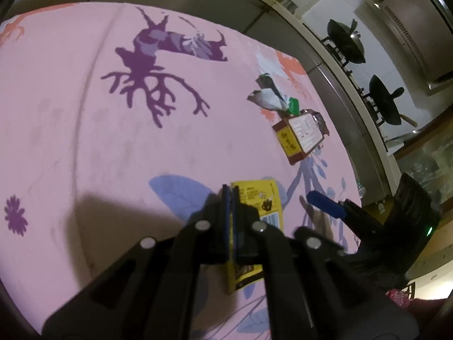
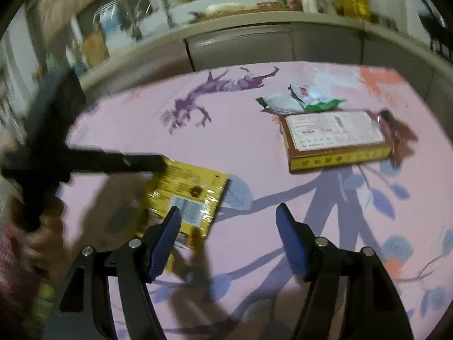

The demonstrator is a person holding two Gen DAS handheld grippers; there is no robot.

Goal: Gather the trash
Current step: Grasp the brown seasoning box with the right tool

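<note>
Fingers (image 1: 226, 198) pinching flat yellow wrapper (image 1: 262, 201), barcode, glossy, slightly creased

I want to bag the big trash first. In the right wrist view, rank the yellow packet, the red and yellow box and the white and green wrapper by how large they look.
1. Red and yellow box
2. Yellow packet, partly hidden and nearer the camera, so its rank against the box is unsure
3. White and green wrapper, farthest away

Both tools are matte black plastic; the left gripper (image 1: 231, 195) carries ribbed blue pads, angular linkage arms and round silver pivot pins; the right gripper (image 2: 229, 221) shows the same blue ribbed pads (image 2: 167, 240) and silver pins; at right of the left view, a small green light glows on its body.
</note>
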